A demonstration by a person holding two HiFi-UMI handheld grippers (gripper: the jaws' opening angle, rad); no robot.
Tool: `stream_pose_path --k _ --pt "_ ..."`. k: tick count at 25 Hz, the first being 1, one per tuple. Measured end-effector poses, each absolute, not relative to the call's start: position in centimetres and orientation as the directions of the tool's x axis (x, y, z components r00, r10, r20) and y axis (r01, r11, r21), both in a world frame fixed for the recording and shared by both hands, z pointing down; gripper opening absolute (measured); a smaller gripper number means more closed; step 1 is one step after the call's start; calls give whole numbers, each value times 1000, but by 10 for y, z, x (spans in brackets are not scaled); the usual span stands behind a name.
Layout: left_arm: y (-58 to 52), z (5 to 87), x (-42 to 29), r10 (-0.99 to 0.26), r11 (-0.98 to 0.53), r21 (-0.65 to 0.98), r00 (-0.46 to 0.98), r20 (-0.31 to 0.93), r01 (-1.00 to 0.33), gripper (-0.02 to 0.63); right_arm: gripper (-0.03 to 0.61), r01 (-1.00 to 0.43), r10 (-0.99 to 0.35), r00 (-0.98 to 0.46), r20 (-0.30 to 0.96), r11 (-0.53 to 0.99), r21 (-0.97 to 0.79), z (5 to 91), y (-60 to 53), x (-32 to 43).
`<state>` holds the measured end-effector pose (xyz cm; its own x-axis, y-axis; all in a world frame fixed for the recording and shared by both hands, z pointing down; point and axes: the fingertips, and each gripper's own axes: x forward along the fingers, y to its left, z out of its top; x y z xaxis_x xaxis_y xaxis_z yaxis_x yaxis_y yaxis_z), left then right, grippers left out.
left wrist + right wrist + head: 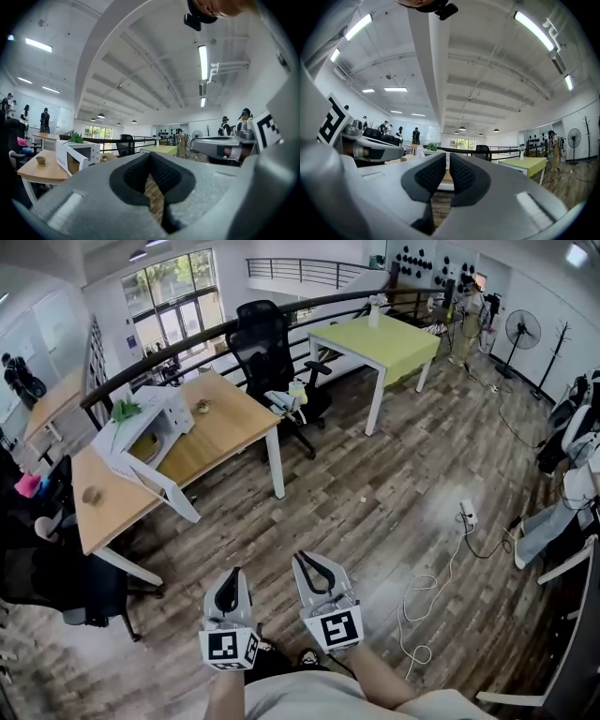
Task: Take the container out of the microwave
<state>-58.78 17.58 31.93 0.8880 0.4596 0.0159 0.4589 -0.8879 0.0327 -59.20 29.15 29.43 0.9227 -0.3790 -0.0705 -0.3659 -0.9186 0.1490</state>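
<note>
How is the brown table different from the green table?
The brown table has a wood top and holds a white microwave with its door open and a small plant. The green table has a yellow-green top, nearly bare, with one small white thing at its far end. The green table also stands farther away. Both have white legs.

The microwave (141, 432), door open, stands on the wooden table (230, 418) near a black chair (267, 348), well apart from the left gripper (232, 574) and right gripper (302, 559) held low over the floor (394, 512).
</note>
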Motion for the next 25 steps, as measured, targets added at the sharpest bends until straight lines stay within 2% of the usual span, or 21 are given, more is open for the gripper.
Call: stream_pose_path --k 11,25 --pt "203 328 -519 494 -869 50 869 36 493 3 49 -351 -364 930 -47 -919 179 300 311 -529" --pt "189 331 -378 559 -828 75 828 44 555 3 52 -317 -324 946 -7 -932 176 307 284 -397"
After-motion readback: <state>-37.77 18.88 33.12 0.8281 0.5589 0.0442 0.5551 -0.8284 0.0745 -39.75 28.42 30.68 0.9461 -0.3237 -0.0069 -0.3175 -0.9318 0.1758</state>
